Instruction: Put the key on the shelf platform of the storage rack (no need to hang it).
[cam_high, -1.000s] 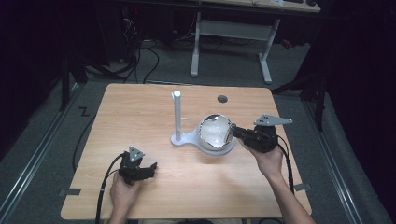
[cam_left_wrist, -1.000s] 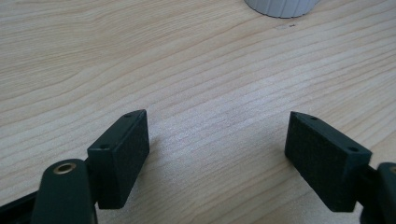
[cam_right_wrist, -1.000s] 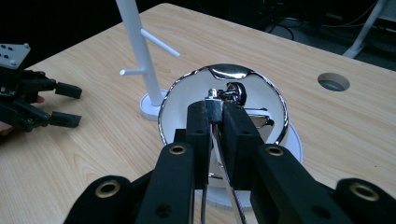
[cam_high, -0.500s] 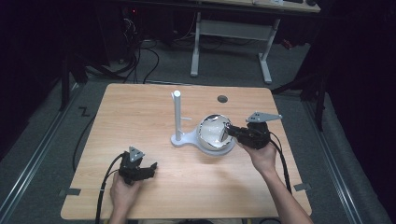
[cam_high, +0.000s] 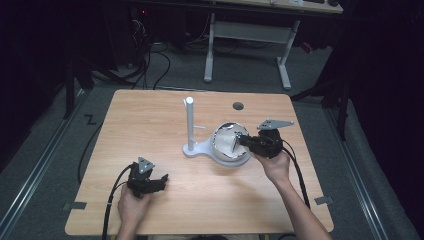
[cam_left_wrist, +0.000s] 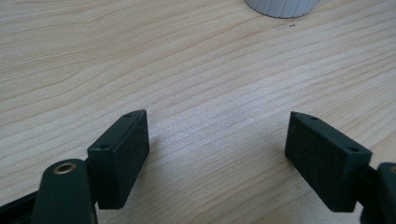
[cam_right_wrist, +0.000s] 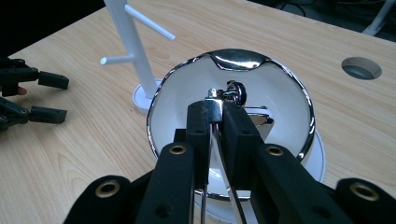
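My right gripper (cam_right_wrist: 215, 109) is over the chrome-rimmed white bowl (cam_right_wrist: 285, 88), its 2 fingers (cam_right_wrist: 198, 126) clamped tight on a thin shiny metal piece (cam_right_wrist: 224, 95) held above the bowl's inside; the bowl sits on the white stand (cam_high: 190, 125) mid-surface (cam_high: 150, 115); my left gripper (cam_high: 162, 179) rests near the front edge, fingers (cam_left_wrist: 121, 149) spread wide on nothing.

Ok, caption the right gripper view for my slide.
Right gripper, jaws shut on a small shiny metal clasp, over a chrome-rimmed white bowl beside a white pegged stand.
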